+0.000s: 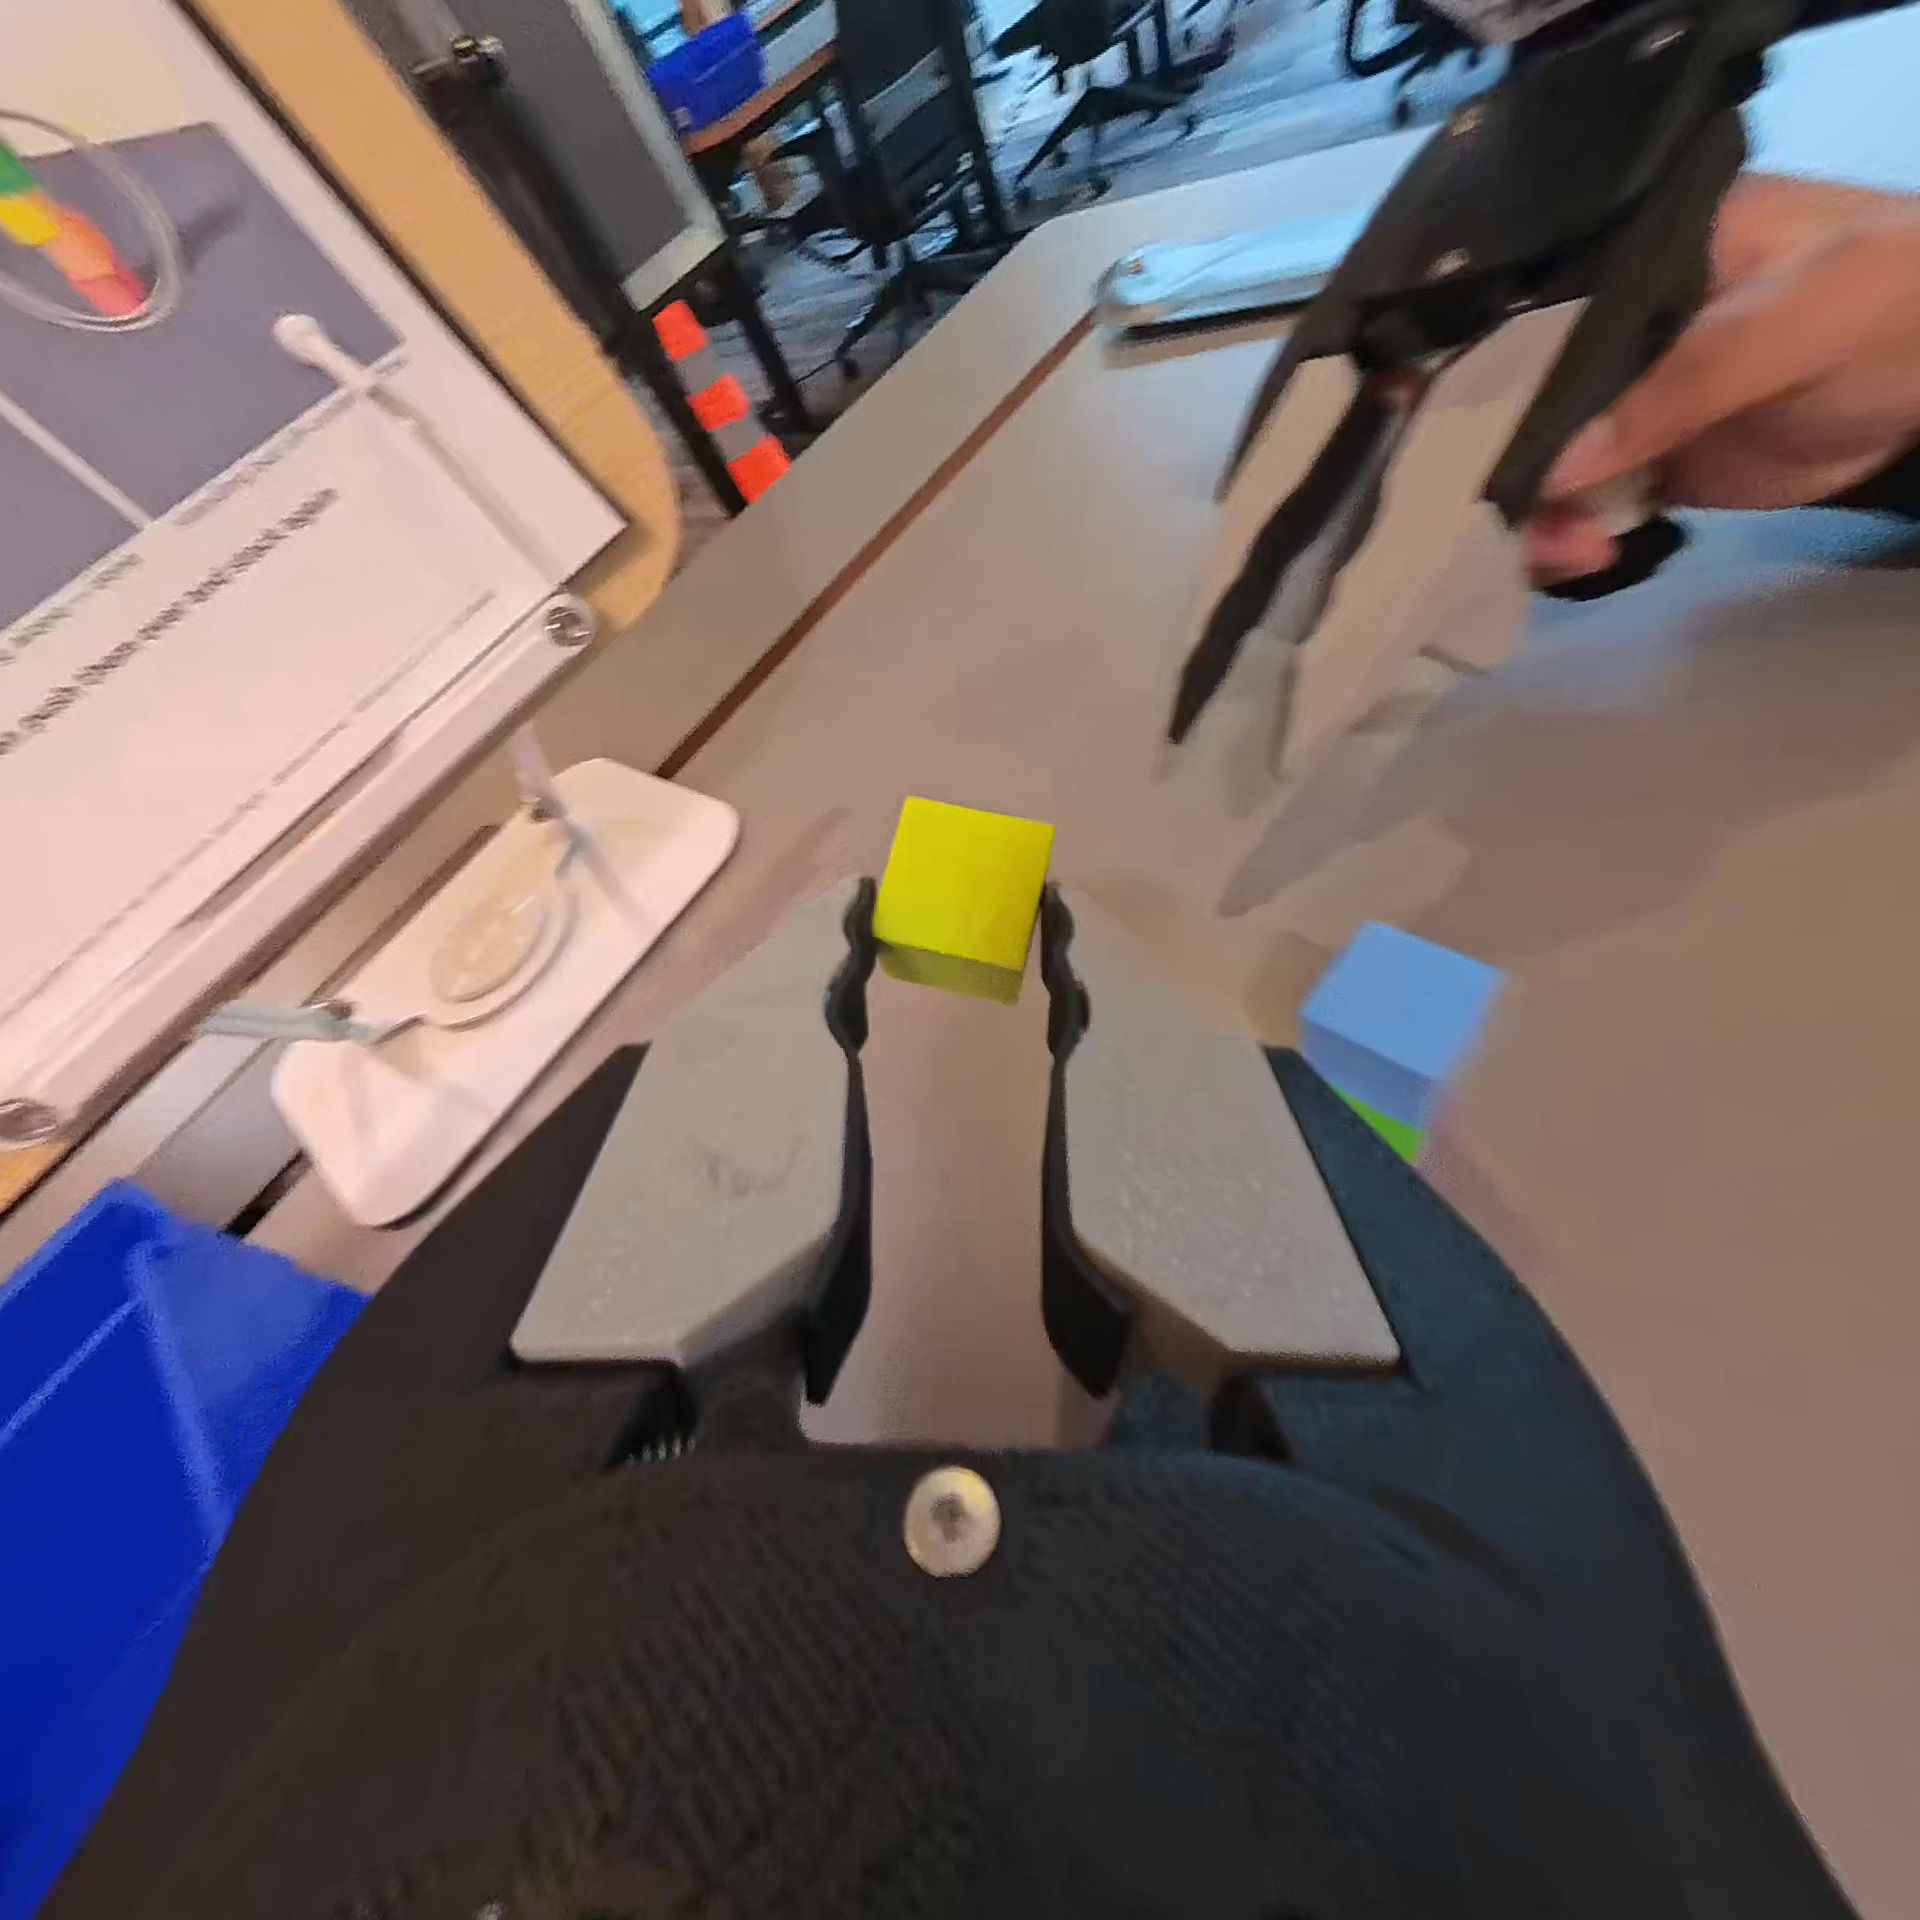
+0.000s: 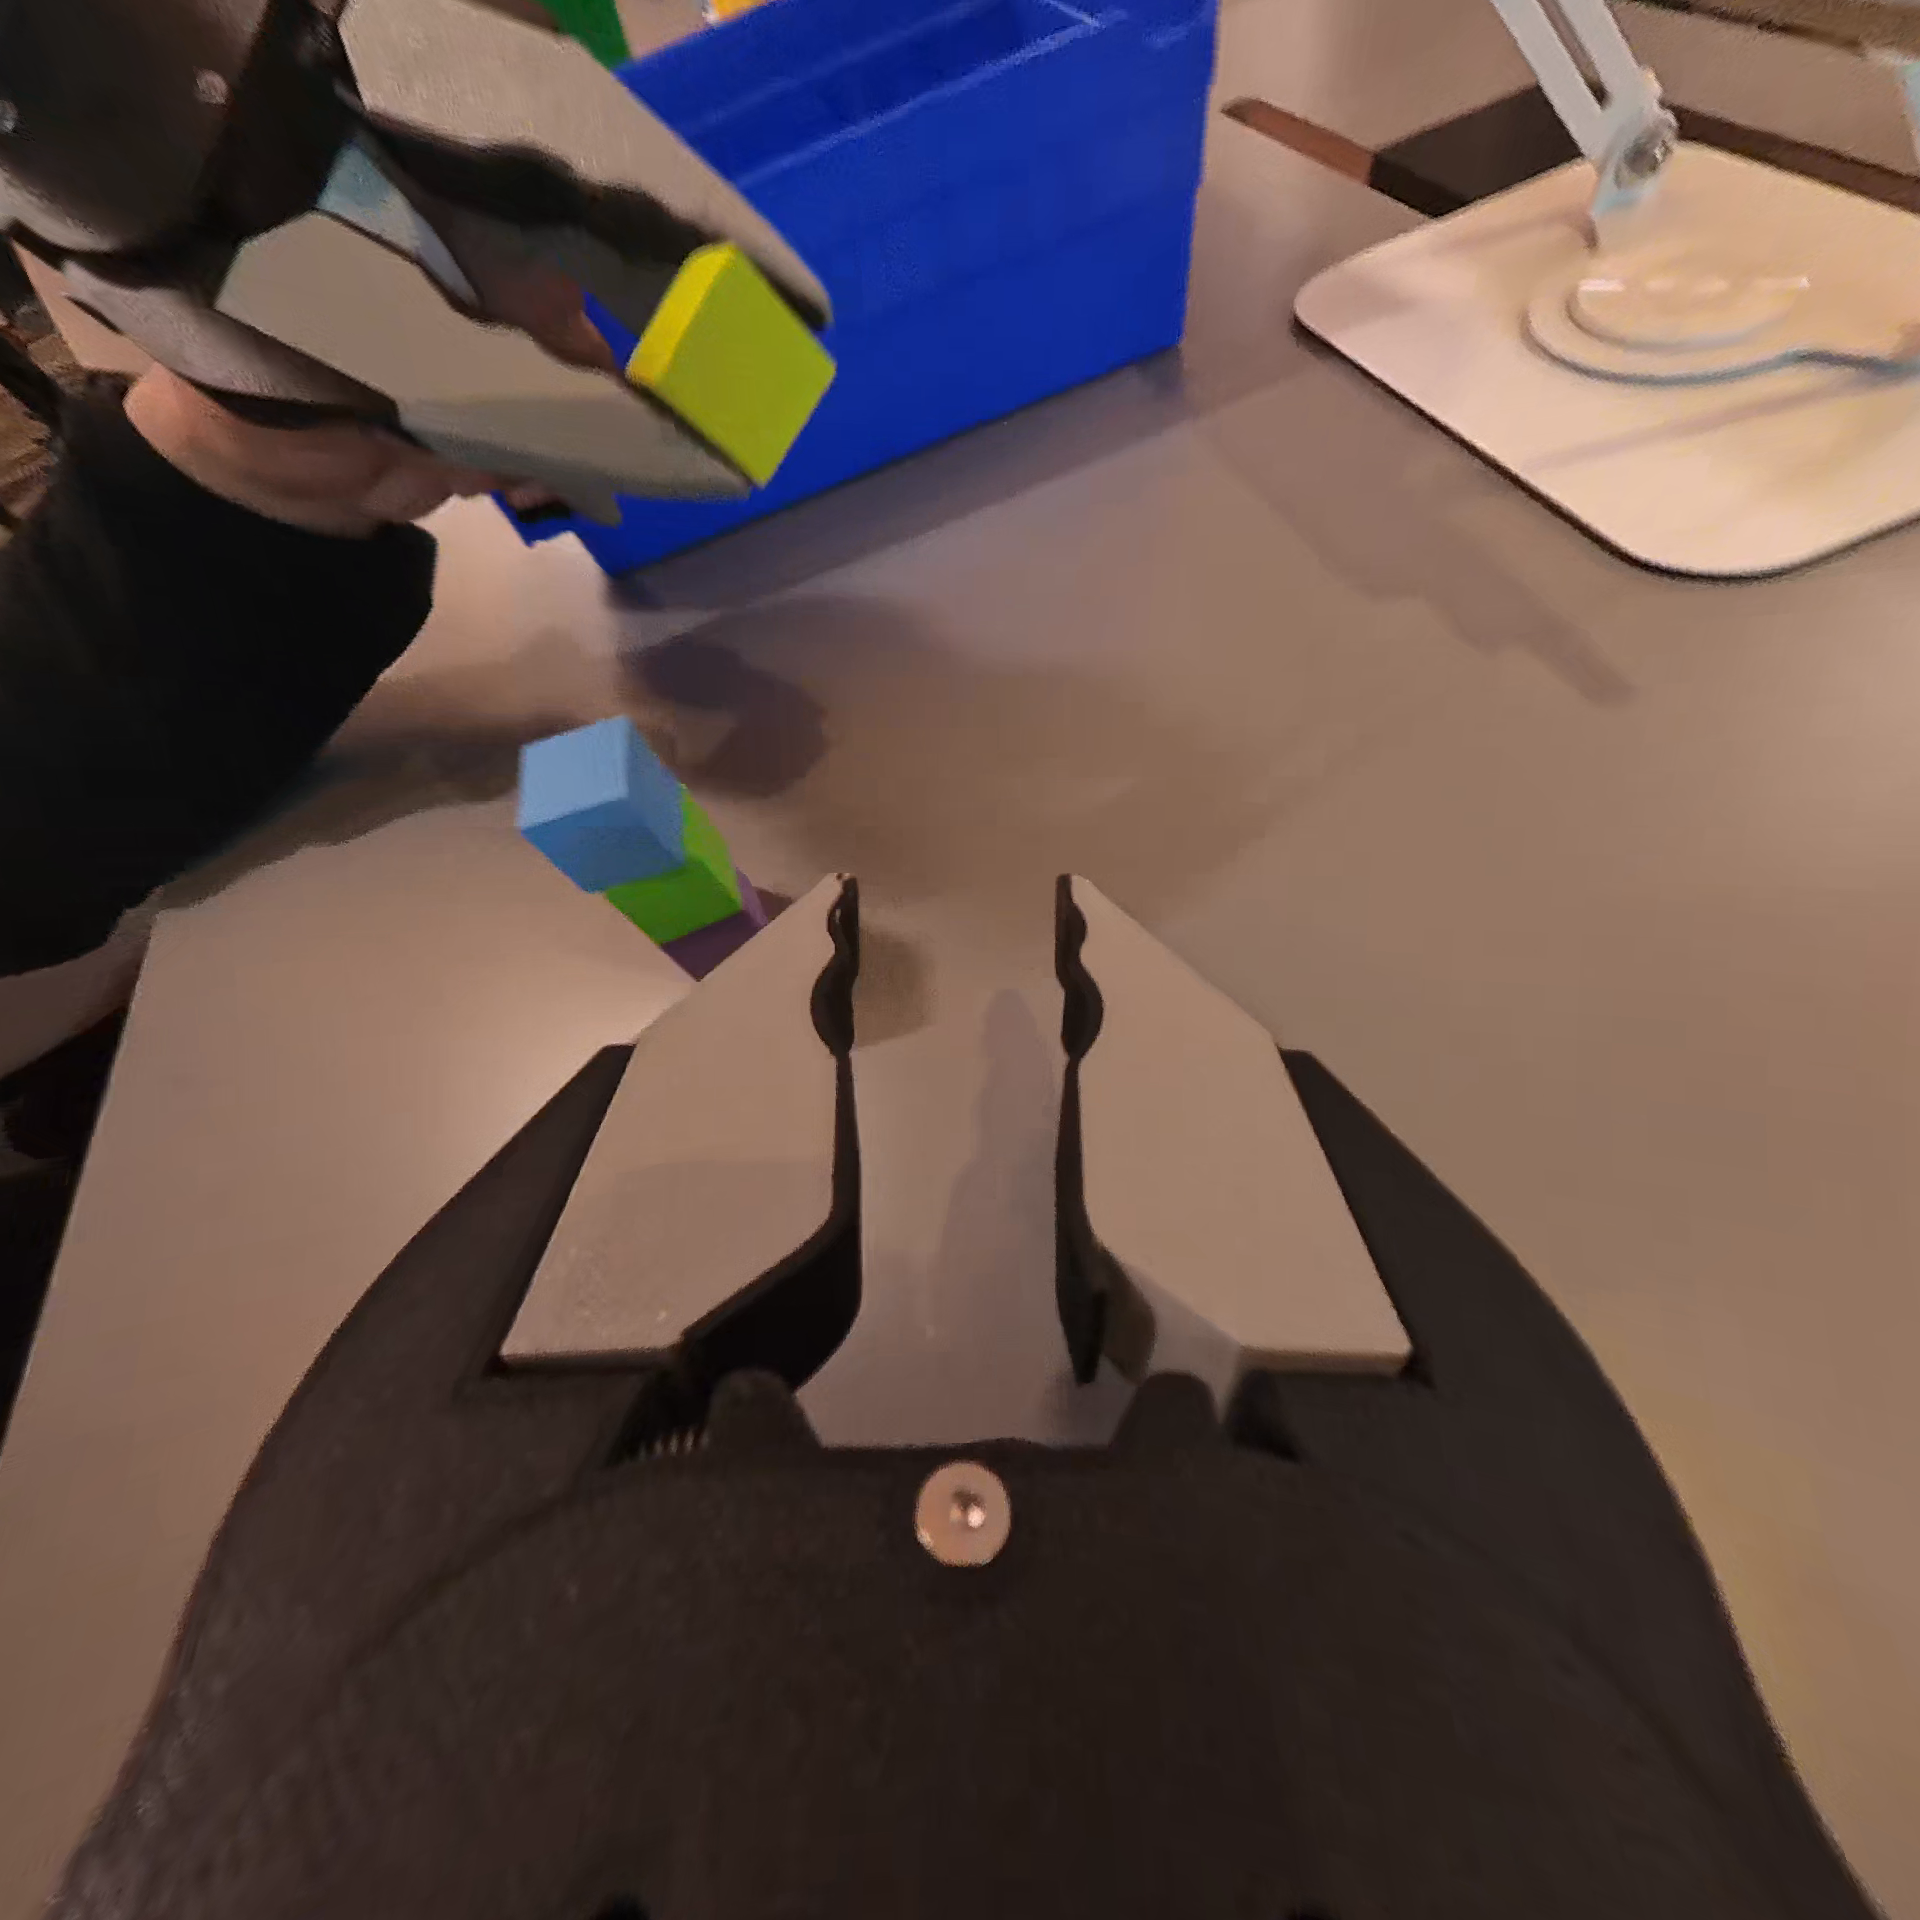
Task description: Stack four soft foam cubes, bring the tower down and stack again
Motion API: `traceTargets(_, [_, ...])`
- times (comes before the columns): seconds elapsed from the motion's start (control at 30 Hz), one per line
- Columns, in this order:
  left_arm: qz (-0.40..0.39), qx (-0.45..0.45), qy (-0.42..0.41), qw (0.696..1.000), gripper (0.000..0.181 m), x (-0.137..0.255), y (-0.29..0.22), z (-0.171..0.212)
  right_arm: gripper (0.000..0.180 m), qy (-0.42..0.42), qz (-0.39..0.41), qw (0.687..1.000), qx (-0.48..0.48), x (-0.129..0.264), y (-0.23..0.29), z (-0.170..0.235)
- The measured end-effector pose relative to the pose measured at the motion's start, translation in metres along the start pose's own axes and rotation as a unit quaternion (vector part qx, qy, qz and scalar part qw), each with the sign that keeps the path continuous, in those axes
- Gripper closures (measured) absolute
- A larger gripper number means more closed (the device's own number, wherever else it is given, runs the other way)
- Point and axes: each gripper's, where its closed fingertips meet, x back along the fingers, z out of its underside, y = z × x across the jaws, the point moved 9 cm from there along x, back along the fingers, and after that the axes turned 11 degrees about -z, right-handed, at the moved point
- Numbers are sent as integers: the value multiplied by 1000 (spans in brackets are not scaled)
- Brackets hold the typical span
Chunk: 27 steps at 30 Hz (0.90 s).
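Grey table carried blue bin (contents not visible). Left gripper clamped yellow cube aloft. Right gripper spread, empty. Nearby stood blue cube atop green cube, purple cube beneath.

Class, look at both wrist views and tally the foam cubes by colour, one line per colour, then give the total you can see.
Yellow cube, held in the left gripper: 1
Blue cube, top of the stack: 1
Green cube, under the blue: 1
Purple cube, at the bottom, partly hidden: 1
Total: 4
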Motion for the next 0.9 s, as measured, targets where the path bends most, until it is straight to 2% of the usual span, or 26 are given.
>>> traceTargets(0.17, [109, 72, -10, 991, 151, 15, -3, -9, 145, -3, 4, 999, 48, -4, 21, -7])
traceTargets(0.27, [189, 108, 1, 976, 151, 17, 3, -17, 145, -5, 2, 999, 51, -2, 24, -5])
traceTargets(0.37, [242, 101, 21, 965, 151, 14, -2, -21, 146, -3, 8, 999, 46, -1, 19, 0])
traceTargets(0.47, [238, 69, 53, 967, 151, 6, -12, -18, 146, 0, 15, 999, 39, -1, 13, 5])
traceTargets(0.63, [244, 63, 70, 965, 151, 6, -21, -20, 146, 19, 20, 999, 31, -3, 6, 14])
traceTargets(0.9, [236, 26, 108, 965, 151, 3, -32, -14, 146, 94, 80, 992, 28, -10, -9, 30])
